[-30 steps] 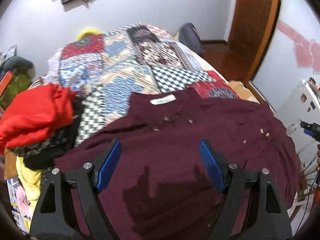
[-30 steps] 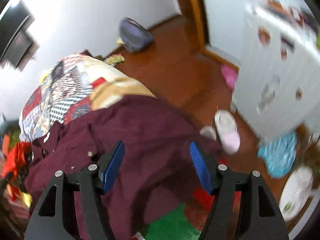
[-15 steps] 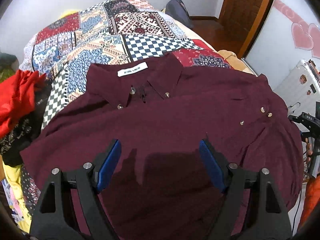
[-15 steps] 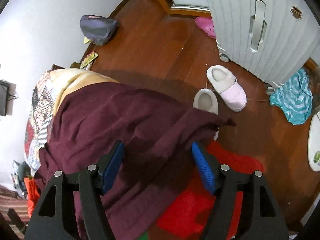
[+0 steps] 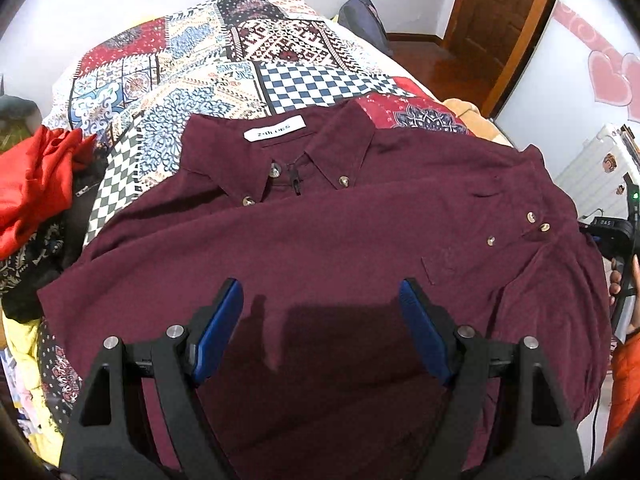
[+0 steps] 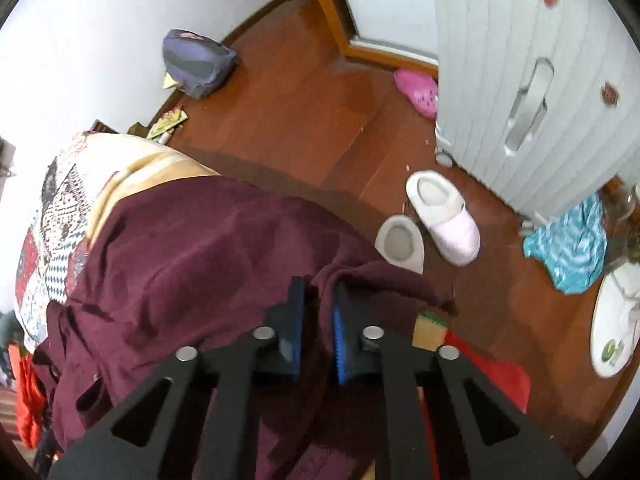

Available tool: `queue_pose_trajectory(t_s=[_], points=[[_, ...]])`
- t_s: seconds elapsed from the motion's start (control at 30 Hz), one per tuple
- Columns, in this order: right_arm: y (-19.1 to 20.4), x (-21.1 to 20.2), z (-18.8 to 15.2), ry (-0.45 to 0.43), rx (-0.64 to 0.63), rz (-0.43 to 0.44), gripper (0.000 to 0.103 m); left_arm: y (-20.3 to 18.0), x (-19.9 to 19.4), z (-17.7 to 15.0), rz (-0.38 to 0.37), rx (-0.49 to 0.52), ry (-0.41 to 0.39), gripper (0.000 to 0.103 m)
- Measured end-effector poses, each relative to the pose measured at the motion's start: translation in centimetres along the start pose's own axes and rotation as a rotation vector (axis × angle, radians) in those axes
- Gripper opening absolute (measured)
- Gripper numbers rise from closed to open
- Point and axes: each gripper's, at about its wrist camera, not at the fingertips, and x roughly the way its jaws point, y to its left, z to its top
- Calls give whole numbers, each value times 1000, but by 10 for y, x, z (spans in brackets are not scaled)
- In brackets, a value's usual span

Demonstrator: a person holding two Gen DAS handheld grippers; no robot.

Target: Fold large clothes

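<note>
A large maroon button-up shirt point(image 5: 328, 240) lies front up on the patchwork bedspread point(image 5: 192, 80), collar and white label toward the far end. My left gripper point(image 5: 322, 308) hovers over the shirt's lower middle, open, nothing between its blue pads. In the right wrist view the same shirt point(image 6: 192, 256) drapes over the bed's edge. My right gripper point(image 6: 318, 300) is shut on a fold of the shirt's fabric at that hanging edge.
A red garment pile point(image 5: 36, 184) sits at the bed's left. On the wooden floor lie two pale slippers point(image 6: 440, 216), a pink shoe point(image 6: 416, 88), a backpack point(image 6: 196, 60), a teal cloth point(image 6: 572, 248) and a red mat point(image 6: 484, 372). A white suitcase point(image 6: 532, 92) stands right.
The right gripper dropped toward the shirt's hanging edge and its jaws closed on the fabric. The left gripper came down over the shirt, still open.
</note>
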Motion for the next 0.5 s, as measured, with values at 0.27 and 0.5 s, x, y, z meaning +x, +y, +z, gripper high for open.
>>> queue_pose_trajectory(t_s=[0.27,0.5], points=[[66,-89,-2,-207,-192,65,8,6,-23,-4,16,8,-55,79],[145,-143,-40,-335,-394,209,8,10,-53,-14,28,22,-121,79]])
